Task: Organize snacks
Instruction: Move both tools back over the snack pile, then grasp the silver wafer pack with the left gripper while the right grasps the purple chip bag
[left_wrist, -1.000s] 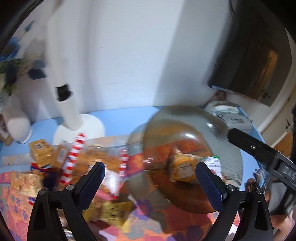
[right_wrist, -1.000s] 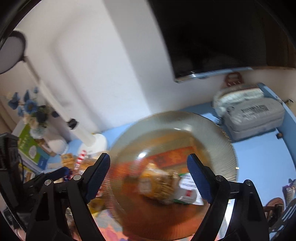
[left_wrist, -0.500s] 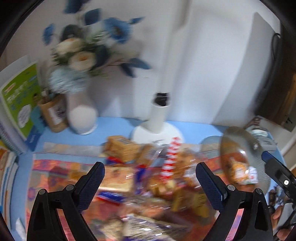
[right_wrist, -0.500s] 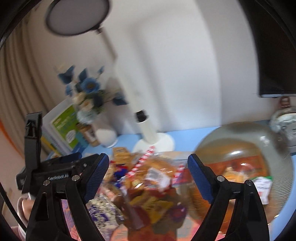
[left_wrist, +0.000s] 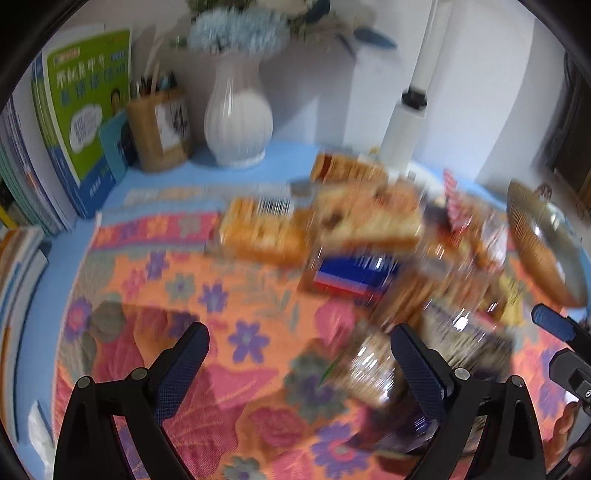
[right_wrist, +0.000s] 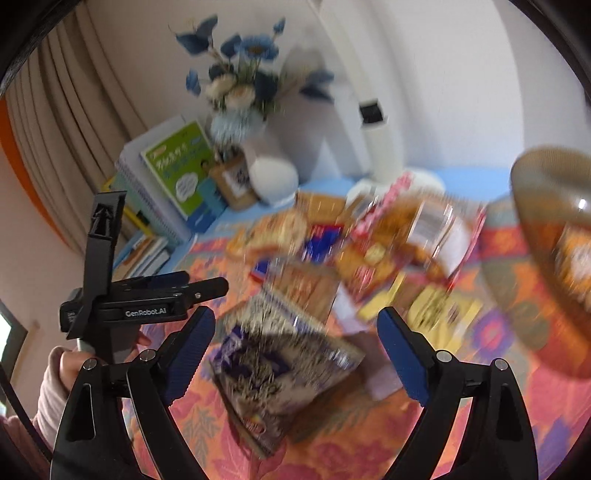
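The right tool (right_wrist: 295, 354) is gaping wide with nothing in it, hanging over the purple snack bag (right_wrist: 273, 373) lying on the flowery cloth (left_wrist: 177, 295). The left tool (left_wrist: 299, 369) is spread empty too. Better going slowly and pinching one bag only. Farther back, the snack pile (left_wrist: 354, 229) is waiting beside the brown plate (right_wrist: 554, 258) on the desk (left_wrist: 280, 155).

A loose pile of packaged snacks (left_wrist: 373, 236) lies on the orange floral cloth, blurred in both views. It includes orange-brown biscuit packs (left_wrist: 264, 230), a blue, white and red flat box (left_wrist: 354, 275), a red-and-white striped packet (right_wrist: 384, 201) and yellow wrappers (right_wrist: 436, 306). A purple and silver foil bag (right_wrist: 273, 363) lies flat nearest the camera. To the right stands a ribbed amber glass bowl (right_wrist: 554, 236), holding at least one wrapped snack.
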